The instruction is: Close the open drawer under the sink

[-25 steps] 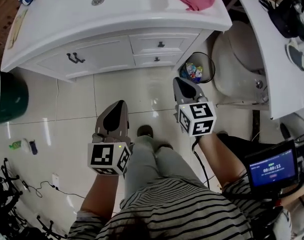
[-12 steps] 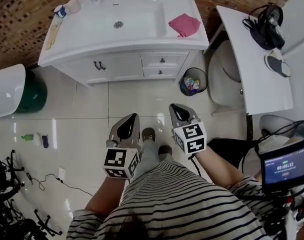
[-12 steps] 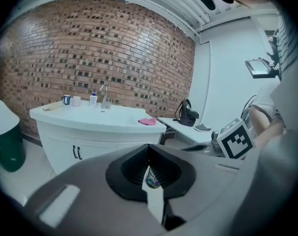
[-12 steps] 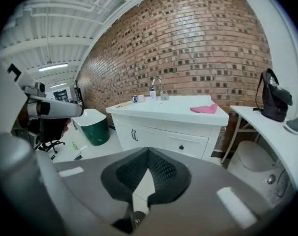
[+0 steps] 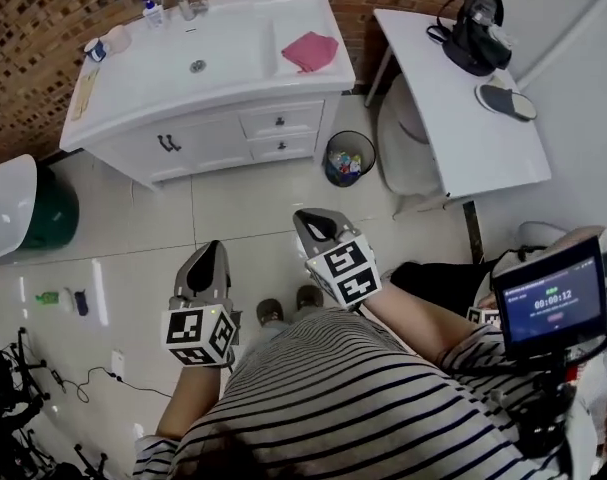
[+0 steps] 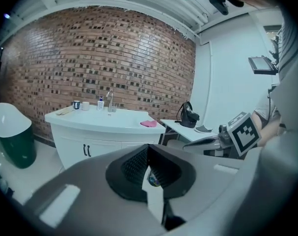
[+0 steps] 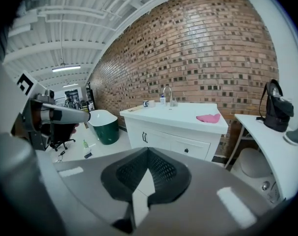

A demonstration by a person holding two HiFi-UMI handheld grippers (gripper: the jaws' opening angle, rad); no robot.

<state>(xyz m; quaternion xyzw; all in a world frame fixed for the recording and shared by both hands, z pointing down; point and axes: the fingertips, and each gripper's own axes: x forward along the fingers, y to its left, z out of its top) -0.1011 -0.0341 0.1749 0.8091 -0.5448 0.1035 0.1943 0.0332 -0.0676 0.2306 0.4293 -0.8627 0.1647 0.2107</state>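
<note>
You stand well back from the sink. The drawers under it both look flush, so I judge the closing done. Your left gripper and right gripper hang far from the sink, jaws together, holding nothing.

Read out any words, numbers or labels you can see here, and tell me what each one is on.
"00:00:12": white digits on the blue screen at the person's right. They are small, so this is a best reading.
Smaller lines above and below that timer: too small to read.
Label on the bottle beside the tap: too small to read.
Marker cubes: black-and-white square patterns only, no letters.
</note>
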